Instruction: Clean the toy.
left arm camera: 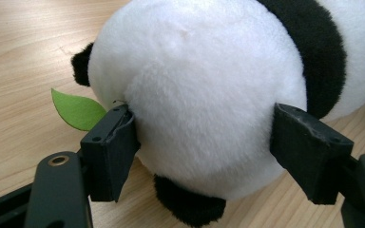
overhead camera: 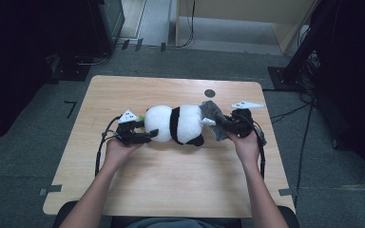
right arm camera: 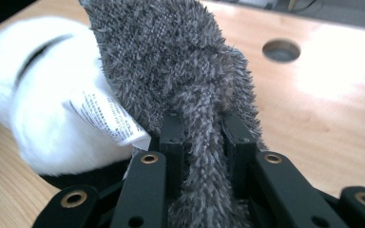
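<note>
A black-and-white panda plush [overhead camera: 176,124] lies on its side in the middle of the wooden table [overhead camera: 171,185]. My left gripper [overhead camera: 147,131] has its jaws on either side of the panda's round white head [left arm camera: 199,95], with both pads pressing into the fur. A green felt leaf [left arm camera: 76,110] sticks out beside the left pad. My right gripper [overhead camera: 224,122] is shut on a grey fuzzy cloth [right arm camera: 171,61], which runs down between its jaws [right arm camera: 200,130]. The cloth drapes against the panda's rear end, next to a white sewn-in label [right arm camera: 107,116].
A round hole [overhead camera: 210,93] is cut in the table behind the cloth. Cables trail from both grippers across the tabletop. Dark equipment and floor cables surround the table on the left, right and far sides.
</note>
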The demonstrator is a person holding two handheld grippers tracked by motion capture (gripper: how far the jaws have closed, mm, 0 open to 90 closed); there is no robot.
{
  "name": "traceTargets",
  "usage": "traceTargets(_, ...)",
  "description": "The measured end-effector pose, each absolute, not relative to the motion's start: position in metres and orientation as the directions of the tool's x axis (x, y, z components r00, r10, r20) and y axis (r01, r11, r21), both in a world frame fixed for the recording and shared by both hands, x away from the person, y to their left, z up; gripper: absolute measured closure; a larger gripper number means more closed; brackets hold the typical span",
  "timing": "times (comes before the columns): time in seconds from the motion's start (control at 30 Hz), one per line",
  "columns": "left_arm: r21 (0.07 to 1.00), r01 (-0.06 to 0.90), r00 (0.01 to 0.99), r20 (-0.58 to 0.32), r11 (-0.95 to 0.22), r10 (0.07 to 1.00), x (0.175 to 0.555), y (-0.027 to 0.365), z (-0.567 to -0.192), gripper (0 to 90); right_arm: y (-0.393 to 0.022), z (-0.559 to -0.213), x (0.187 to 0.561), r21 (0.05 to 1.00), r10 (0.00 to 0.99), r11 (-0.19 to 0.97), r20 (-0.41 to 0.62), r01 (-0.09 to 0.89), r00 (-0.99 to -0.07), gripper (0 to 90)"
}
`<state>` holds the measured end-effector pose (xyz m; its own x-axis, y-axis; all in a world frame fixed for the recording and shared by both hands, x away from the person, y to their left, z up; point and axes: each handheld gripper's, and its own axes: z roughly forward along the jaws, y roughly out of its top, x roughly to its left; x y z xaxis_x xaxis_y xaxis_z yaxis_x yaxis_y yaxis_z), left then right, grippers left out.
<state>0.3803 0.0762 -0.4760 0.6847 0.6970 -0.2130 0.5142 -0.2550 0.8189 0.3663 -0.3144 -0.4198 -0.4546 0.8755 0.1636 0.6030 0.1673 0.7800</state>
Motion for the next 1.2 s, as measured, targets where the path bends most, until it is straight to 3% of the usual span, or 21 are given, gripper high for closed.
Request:
traceTargets(0.37,0.821,0.517,0.675,-0.217,-0.242,0.705,0.38,0.073,-0.475,25.2,-0.298,-0.395,0.367,0.837,0.852,0.154,0.157,0.525,-0.499,74.8)
traceTargets(0.7,0.821,0.518,0.674,-0.219,-0.24,0.706,0.379,0.074,-0.477,25.2,-0.272,-0.41,0.375,0.809,0.831,0.218,0.14,0.546,-0.539,74.0)
traceTargets(1.2,0.826,0.51,0.69,-0.226,-0.239,0.688,0.382,0.072,-0.479,23.8,-0.282,-0.436,0.378,0.779,0.848,0.22,0.144,0.587,-0.509,74.2)
